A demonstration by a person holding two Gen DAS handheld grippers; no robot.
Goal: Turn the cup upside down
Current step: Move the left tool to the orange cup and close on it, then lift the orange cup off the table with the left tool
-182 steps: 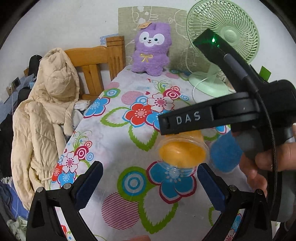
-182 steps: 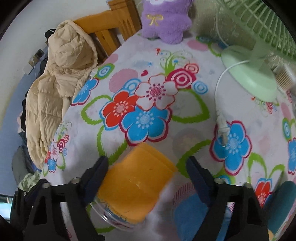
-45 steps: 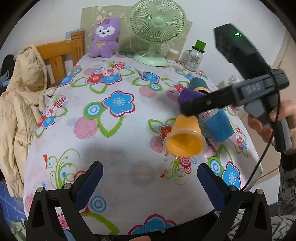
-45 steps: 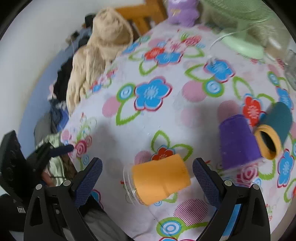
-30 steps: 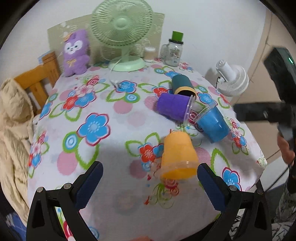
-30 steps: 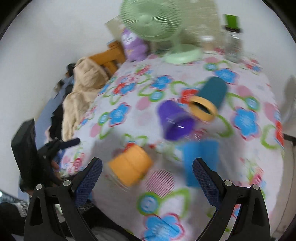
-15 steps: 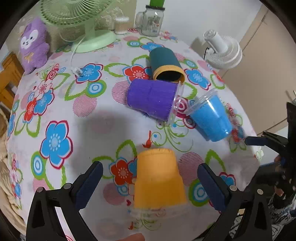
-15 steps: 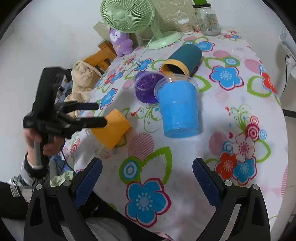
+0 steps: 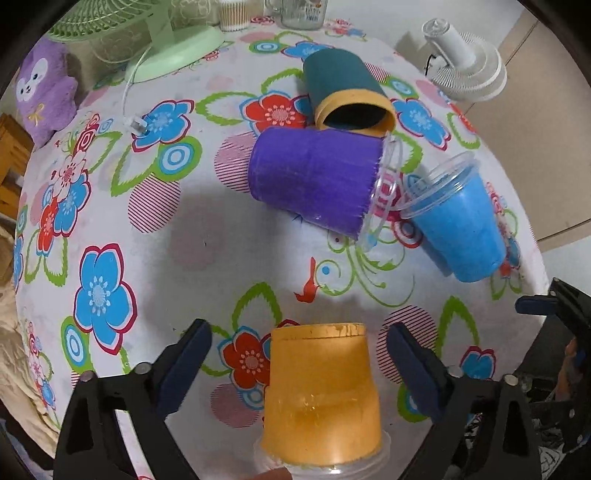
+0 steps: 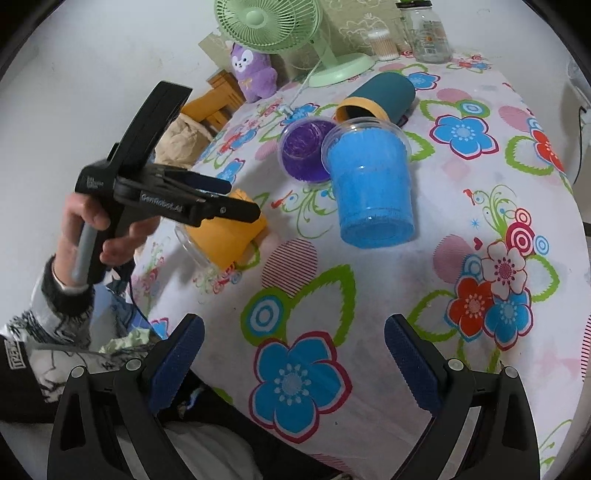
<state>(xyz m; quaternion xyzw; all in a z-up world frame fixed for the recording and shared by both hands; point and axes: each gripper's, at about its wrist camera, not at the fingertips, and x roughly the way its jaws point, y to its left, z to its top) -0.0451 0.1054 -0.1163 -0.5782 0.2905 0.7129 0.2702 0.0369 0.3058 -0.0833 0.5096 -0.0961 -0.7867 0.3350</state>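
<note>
An orange cup (image 9: pixel 320 391) lies on its side on the flowered tablecloth (image 9: pixel 207 240), its clear rim toward my left camera. My left gripper (image 9: pixel 295 363) is open, its pads either side of the cup and apart from it. The cup also shows in the right wrist view (image 10: pixel 225 230), partly hidden behind the left gripper (image 10: pixel 236 208). My right gripper (image 10: pixel 293 352) is open and empty above the table's near edge, well away from the cups.
A purple cup (image 9: pixel 314 184), a blue cup (image 9: pixel 458 229) and a dark green cup with a yellow rim (image 9: pixel 343 92) lie on their sides together. A green fan (image 10: pixel 280 26), a purple plush toy (image 10: pixel 255 74) and a glass jar (image 10: pixel 424 33) stand at the far side.
My left gripper has moved down over the orange cup, which now lies between its open pads. My right gripper has drawn back a little; the left gripper looms larger in its view.
</note>
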